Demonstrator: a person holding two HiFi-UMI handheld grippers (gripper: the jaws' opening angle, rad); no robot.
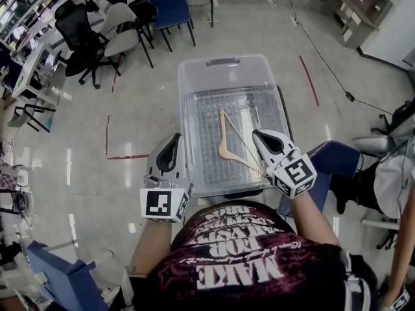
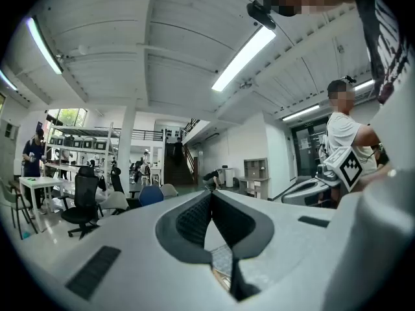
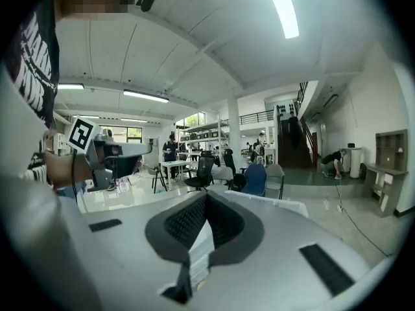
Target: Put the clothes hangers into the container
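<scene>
Your left gripper [image 1: 176, 137] is pressed together and holds nothing. It sits by the near left corner of the box [image 1: 194, 83], close to the left wall.

The hanger [image 1: 228, 149] is to the right of this gripper. It lies on the floor of the box, so it looks like it is already where it should be.

Your right gripper [image 1: 257, 133] is pressed together too. No part of the hanger shows between its tips, so it looks empty. The hanger is just to its left, and one end of the hanger runs in under it. From above you cannot tell if they touch.

I see no other hanger here, so the job now is likely to pull back. Lift the right gripper straight up first, so it does not drag the hanger out with it. Go slow and watch that near end. Keep both grippers off the walls of the box, because a bump could shove it. Then look around for more hangers.
</scene>
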